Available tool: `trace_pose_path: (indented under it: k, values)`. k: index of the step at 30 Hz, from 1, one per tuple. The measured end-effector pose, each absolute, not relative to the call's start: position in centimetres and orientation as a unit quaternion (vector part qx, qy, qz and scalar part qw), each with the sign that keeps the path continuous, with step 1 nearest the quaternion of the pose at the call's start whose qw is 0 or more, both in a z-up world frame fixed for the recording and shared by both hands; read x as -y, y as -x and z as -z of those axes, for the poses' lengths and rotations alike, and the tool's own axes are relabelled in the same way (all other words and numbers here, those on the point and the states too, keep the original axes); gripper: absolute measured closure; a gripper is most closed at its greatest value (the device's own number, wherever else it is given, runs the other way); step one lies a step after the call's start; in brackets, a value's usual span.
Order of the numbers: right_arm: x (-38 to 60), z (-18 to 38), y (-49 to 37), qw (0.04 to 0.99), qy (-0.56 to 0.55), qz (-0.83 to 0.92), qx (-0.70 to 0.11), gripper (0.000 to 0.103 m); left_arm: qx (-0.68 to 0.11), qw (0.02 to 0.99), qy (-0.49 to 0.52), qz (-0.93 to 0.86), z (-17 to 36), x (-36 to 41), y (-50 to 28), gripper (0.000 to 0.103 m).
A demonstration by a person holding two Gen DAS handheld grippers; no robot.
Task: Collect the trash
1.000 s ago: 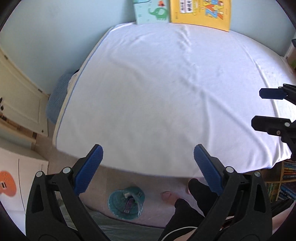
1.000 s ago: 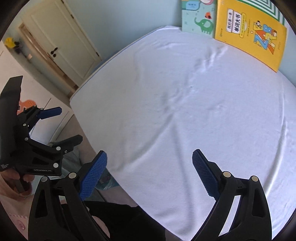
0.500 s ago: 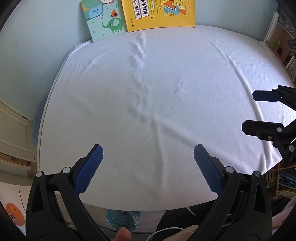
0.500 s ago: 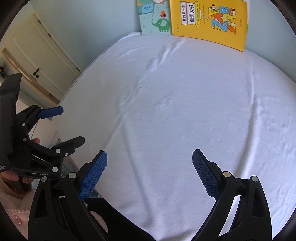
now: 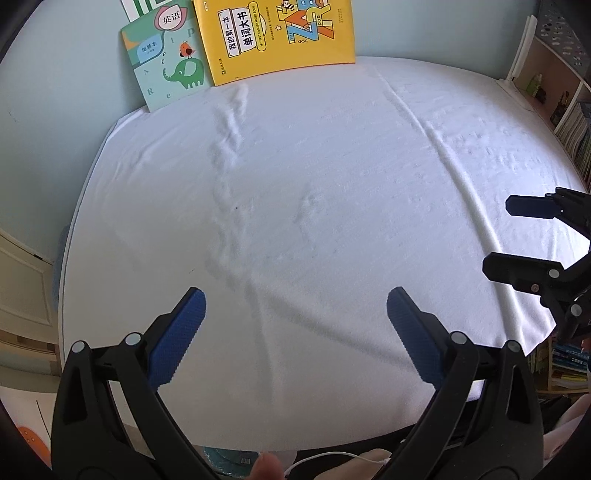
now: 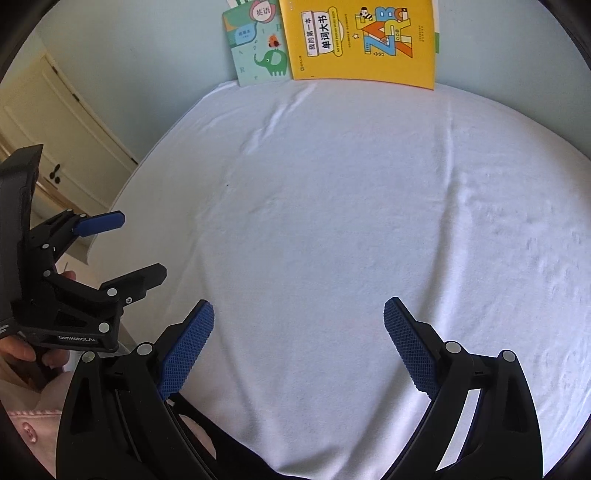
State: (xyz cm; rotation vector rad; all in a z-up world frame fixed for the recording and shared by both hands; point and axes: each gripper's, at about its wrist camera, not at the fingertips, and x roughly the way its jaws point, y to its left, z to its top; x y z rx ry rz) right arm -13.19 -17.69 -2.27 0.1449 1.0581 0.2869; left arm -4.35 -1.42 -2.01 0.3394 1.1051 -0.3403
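Left wrist view: the left gripper [image 5: 295, 314] hangs over a white sheet [image 5: 314, 192] on what appears to be a tabletop, jaws wide apart and holding nothing; ahead of it, against the far wall, lean a yellow book [image 5: 277, 33] and a green book [image 5: 166, 70]; to its right the right gripper [image 5: 517, 236] shows, likewise spread and empty; below and behind the jaws, past the near edge of the sheet, sits a teal bin [image 5: 225, 461], only its rim in view, with something pale inside that cannot be made out.

Right wrist view: the right gripper [image 6: 299, 328] is parted over the same sheet [image 6: 351, 221], nothing between its pads; the left gripper [image 6: 122, 251] stands to its left, open; the two books [image 6: 362, 40] lie straight ahead at the wall.

No trash shows on the sheet in either view, so its place cannot be told. Scraps of this kind would likely be light, soft and crushable; a pinch across the middle of a crumpled piece should serve, with gentle closing so thin wrappers do not slip out.
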Motion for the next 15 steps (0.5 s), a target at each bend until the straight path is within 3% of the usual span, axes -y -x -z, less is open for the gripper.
trace_pose_path:
  k: [15]
  values:
    - [22.7, 1.8, 11.9, 0.864, -0.099, -0.102, -0.482, 0.011, -0.512, 0.829, -0.155, 0.162, 2.3, 5.0, 2.2, 0.007]
